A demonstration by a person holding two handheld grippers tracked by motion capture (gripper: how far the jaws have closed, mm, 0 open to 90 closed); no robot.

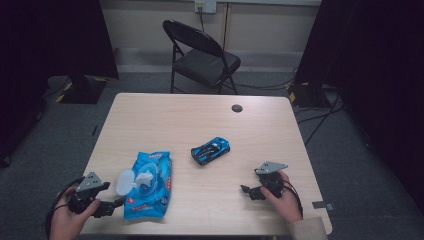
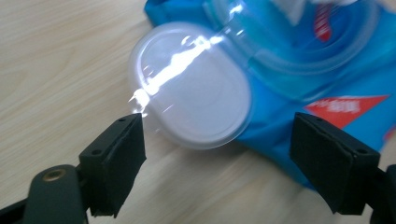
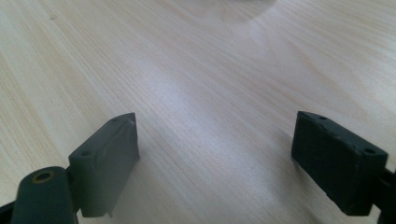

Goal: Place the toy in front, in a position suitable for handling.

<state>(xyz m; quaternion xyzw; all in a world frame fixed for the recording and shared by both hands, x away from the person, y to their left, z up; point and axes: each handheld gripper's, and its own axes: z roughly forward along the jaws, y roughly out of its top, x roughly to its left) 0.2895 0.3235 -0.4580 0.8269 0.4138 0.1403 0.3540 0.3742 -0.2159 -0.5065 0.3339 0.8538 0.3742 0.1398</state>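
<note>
High view is showing the blue wet-wipe pack point(image 1: 148, 186) lying flat near the front left edge of the wooden table point(image 1: 200, 120), its round flip lid point(image 1: 125, 181) hanging open toward the left gripper point(image 1: 111, 205) and a white wipe point(image 1: 145, 177) poking up through the opening. Left gripper is sitting just beside the lid with jaws spread, gripping nothing; in the left gripper view the lid point(image 2: 191, 88) is lying between and just beyond the two black pads point(image 2: 122, 154). Right gripper point(image 1: 248, 190) is hovering over bare tabletop near the front right, jaws also spread and empty, well apart from the pack. Blue toy car point(image 1: 210, 150) is sitting mid-table between the two, untouched. Risks as I'm judging them: the lid is thin, glossy translucent plastic with a rounded rim, so pads are likely slipping off it if they're closing on the edge at an angle. The pack is soft crinkly film, so it's probably sliding or buckling on the smooth laminate under any sideways push, since nothing is pinning it down. The right gripper is too far off to be bracing it now. The wipe is limp and damp-looking, so pinching it could be dragging extra sheets out. The pads are flat, matte rubbery blocks, decent grip on film, less on hard shiny plastic.
</note>
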